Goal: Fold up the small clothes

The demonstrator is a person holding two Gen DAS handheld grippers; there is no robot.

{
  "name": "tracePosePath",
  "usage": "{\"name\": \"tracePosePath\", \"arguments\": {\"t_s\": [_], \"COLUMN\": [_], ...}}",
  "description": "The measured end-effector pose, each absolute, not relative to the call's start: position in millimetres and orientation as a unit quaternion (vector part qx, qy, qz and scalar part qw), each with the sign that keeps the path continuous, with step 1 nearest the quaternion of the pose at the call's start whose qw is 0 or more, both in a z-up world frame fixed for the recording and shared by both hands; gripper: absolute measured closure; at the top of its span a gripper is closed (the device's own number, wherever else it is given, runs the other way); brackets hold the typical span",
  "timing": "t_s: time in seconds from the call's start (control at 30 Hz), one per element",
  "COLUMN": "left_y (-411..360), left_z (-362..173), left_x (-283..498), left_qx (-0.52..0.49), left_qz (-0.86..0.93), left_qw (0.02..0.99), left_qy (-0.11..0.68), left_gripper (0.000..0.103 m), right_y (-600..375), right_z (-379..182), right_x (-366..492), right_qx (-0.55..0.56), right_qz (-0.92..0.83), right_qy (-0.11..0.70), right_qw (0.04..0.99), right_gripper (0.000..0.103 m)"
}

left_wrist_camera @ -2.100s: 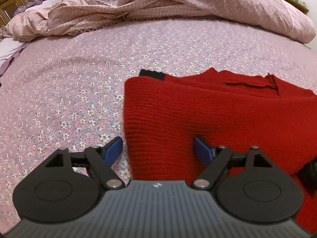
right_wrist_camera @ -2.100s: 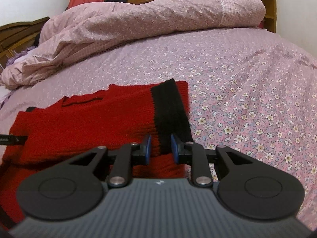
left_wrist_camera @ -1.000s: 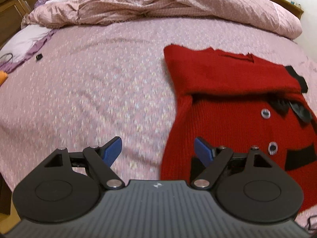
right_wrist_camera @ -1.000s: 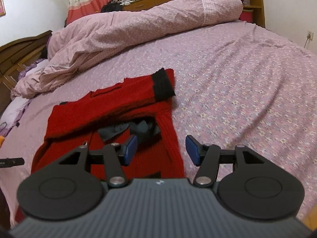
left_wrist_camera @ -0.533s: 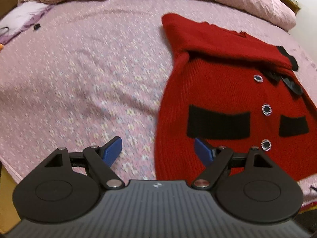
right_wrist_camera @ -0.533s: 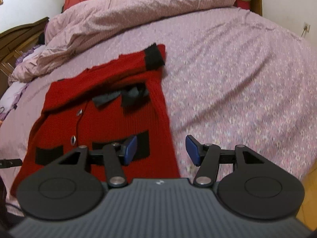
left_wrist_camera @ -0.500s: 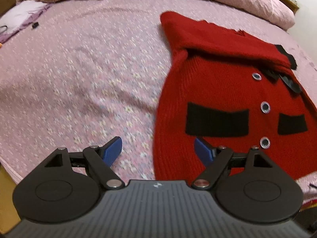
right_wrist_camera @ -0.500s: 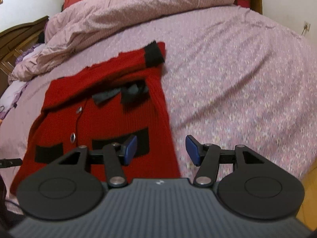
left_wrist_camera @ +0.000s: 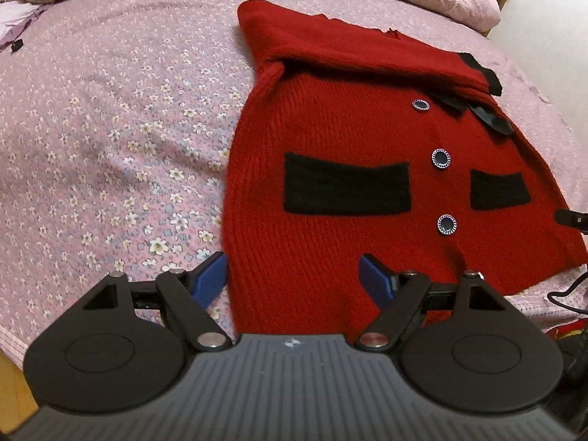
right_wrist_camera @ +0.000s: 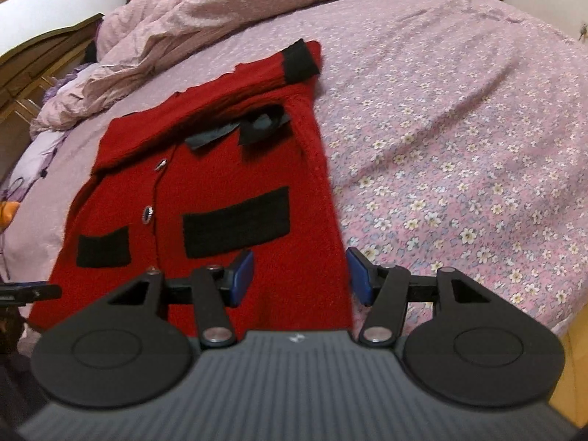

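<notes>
Your left gripper [left_wrist_camera: 294, 275] and right gripper [right_wrist_camera: 299, 275] both hover with jaws spread and nothing pinched over the near hem corners of the red cardigan [left_wrist_camera: 349, 191], which lies flat, sleeves folded across its top, on the flowered bedsheet [left_wrist_camera: 110, 128].

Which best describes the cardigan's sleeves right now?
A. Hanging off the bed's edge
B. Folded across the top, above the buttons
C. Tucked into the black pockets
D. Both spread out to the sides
B: the sleeves lie across the top of the cardigan, above the buttons, the black cuff at one end.
</notes>
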State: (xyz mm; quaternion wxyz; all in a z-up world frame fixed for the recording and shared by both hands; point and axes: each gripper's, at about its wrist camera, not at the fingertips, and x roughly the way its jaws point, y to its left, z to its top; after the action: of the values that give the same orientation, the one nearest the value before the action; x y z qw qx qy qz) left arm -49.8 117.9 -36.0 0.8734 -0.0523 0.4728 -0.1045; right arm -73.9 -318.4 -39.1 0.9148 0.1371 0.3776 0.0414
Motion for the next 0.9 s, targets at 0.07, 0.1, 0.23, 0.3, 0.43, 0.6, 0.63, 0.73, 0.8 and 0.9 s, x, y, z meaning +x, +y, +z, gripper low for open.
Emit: {"name": "tracePosePath", "arguments": {"t_s": [0.07,0.1,0.23,0.3,0.43,0.6,0.63,0.73,0.8,0.9], "left_y": [118.8,119.0,114.7,109.9,103.1,101.9,102.2,100.9,98.2,92.2], "left_z": [-36.6,-37.8,-44.9,-45.9,-49.0,-46.6,-48.1,-52.8,-57.2,-63.0], "left_x": [-50.1,-49.9,-47.4,-46.2,-44.3,-49.0,-47.8,-42.6,-37.6,-30.1], "left_qx": [-0.062,-0.069,-0.080,-0.074,-0.065,-0.062,-0.062,-0.062,-0.058,-0.053], "left_qz": [-0.112,-0.119,-0.132,-0.133,-0.134,-0.139,-0.139,-0.140,-0.141,-0.143], "left_qw": [0.871,0.869,0.862,0.862,0.860,0.859,0.858,0.858,0.857,0.856], "left_qy": [0.474,0.476,0.482,0.483,0.487,0.488,0.490,0.491,0.492,0.494], "left_gripper": [0.021,0.021,0.021,0.021,0.021,0.021,0.021,0.021,0.021,0.021], "right_y": [-319.0,-319.1,-318.4,-319.2,-319.7,-320.0,-320.6,-322.2,-322.0,-320.9], "right_z": [-40.1,-40.8,-42.3,-44.6,-47.6,-48.4,-49.1,-50.9,-51.0,-52.2], "right_x": [-74.4,-73.9,-70.2,-68.1,-66.2,-72.0,-73.0,-72.1,-70.1,-68.4], "right_qx": [0.143,0.146,0.155,0.166,0.181,0.182,0.182,0.189,0.190,0.186], "right_qz": [0.049,0.052,0.066,0.074,0.085,0.103,0.104,0.105,0.106,0.111], "right_qy": [0.376,0.376,0.378,0.379,0.382,0.392,0.392,0.394,0.398,0.399], "right_qw": [0.914,0.914,0.911,0.908,0.902,0.896,0.896,0.893,0.891,0.891], "right_gripper": [0.045,0.045,0.045,0.046,0.045,0.047,0.048,0.048,0.048,0.048]}}
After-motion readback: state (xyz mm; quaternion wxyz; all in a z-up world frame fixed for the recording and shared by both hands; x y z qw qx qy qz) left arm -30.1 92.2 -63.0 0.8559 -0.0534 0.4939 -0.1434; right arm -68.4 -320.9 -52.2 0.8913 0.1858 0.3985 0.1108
